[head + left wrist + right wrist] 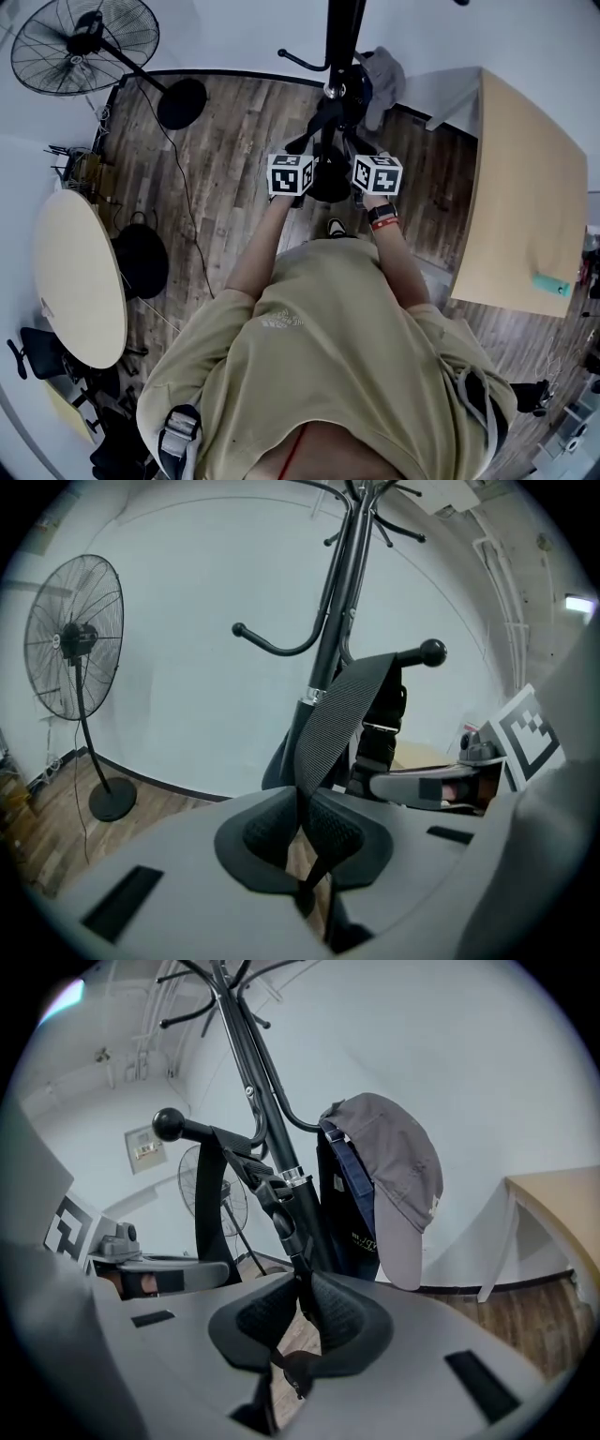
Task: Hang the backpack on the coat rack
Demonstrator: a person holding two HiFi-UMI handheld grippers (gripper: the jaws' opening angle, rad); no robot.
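Note:
The black coat rack stands right in front of me, with the black backpack up against its pole. My left gripper is shut on a grey woven backpack strap, which runs up to a ball-tipped hook and lies over its arm. My right gripper is shut on a thin black backpack strap with buckles close to the pole. In the right gripper view, a strap hangs from the same ball-tipped hook. The bag's body is mostly hidden below the jaws.
A grey cap and a dark bag hang on another hook on the rack's right side. A pedestal fan stands to the left. A round table is at my left and a wooden desk at my right.

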